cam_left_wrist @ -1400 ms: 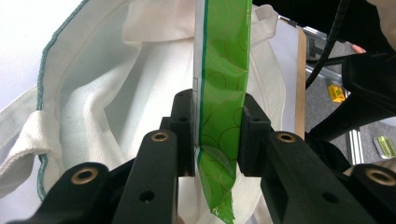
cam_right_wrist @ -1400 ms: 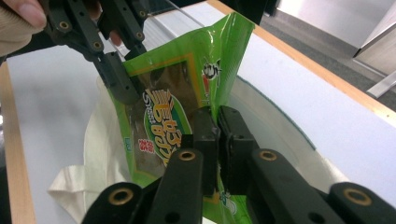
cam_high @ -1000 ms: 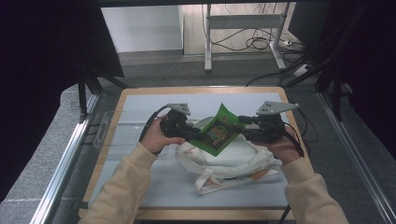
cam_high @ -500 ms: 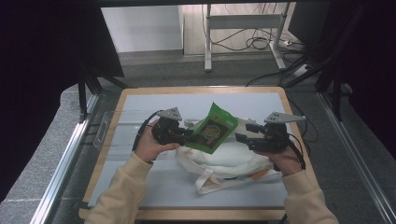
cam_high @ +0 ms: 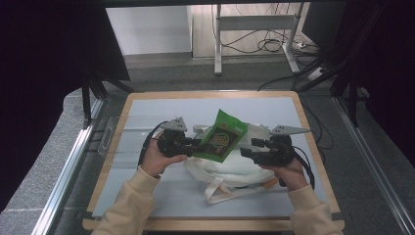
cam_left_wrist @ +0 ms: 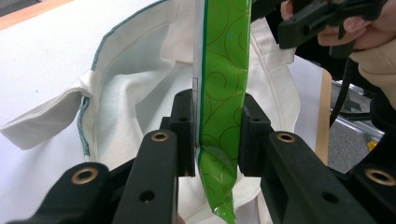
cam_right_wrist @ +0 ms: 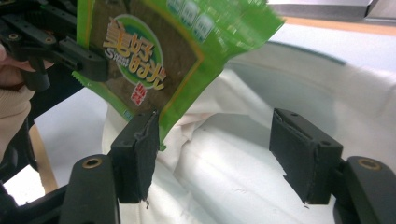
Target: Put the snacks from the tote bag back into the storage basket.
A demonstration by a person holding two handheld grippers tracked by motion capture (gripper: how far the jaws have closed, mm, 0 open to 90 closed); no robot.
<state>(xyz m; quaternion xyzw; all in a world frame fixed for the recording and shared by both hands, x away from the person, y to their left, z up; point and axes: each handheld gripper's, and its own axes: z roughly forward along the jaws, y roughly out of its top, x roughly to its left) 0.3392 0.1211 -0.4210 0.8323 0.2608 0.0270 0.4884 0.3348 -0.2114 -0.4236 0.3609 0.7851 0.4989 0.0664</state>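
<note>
Left gripper: both jaws pressed flat against the two faces of a green snack packet, clamping it near its lower edge; the packet stands edge-on between the pads, its crimped corner hanging below them. Right gripper: jaws spread wide, nothing between them; the packet's lower corner touches or lies just in front of the upper edge of one jaw, which of the two cannot be told, and the other jaw stands well apart over white cloth.

Snack packet: glossy green foil with a brown panel, a round logo and printed characters on its face, fine gold swirls on its side; held raised and tilted above the table, between the two grippers in the high view.

White cloth tote bag: lies beneath and beyond both sets of jaws, mouth gaping, a thin teal line along the rim; its pale interior holds nothing that can be made out, and its straps trail toward the person's side of the table
</note>
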